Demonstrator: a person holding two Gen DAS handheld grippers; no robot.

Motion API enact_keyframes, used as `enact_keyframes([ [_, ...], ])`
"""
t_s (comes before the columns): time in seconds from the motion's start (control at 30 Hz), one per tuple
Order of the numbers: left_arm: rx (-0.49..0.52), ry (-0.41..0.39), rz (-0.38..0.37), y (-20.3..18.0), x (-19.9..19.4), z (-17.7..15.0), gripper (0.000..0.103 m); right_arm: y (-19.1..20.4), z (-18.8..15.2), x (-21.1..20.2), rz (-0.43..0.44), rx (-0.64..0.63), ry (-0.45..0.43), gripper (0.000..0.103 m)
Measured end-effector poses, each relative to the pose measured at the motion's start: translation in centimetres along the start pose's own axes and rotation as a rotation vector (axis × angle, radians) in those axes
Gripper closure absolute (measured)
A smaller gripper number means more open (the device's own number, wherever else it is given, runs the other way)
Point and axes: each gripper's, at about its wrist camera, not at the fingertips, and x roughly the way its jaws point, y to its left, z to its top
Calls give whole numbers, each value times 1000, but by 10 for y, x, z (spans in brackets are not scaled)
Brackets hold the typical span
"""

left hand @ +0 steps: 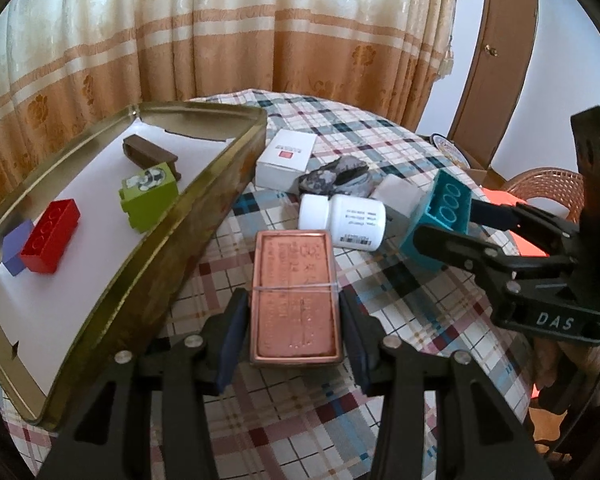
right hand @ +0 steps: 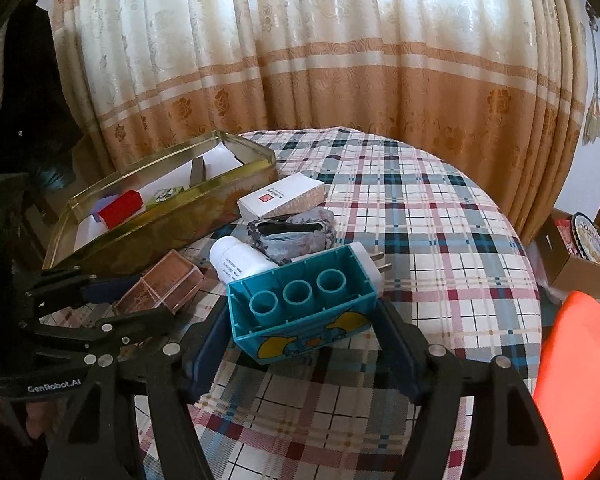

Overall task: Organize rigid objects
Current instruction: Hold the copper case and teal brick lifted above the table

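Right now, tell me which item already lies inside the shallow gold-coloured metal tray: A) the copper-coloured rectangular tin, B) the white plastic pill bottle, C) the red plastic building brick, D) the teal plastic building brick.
C: the red plastic building brick rests on the white liner inside the gold-coloured metal tray, beside a purple block; the other three are outside it, over the checked tablecloth.

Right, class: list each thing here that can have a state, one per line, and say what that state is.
Gold tin: open, lidless, holding blocks.
Copper case: closed, between the left tongs, pads pressing on its sides.
Teal block: hollow side up, between the right tongs.
White bottle: capped, lying on its side.
White box: closed, flat on the cloth.
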Motion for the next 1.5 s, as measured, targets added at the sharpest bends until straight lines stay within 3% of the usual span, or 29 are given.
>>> enact_keyframes([
  [1.0, 10, -91, -13, 1, -15, -4, 58, 6, -4, -13, -12, -48, -85, 31],
  [1.5, 15, -71, -10, -2, -13, -4, 58, 5, -4, -15, 11, -36, -97, 31],
])
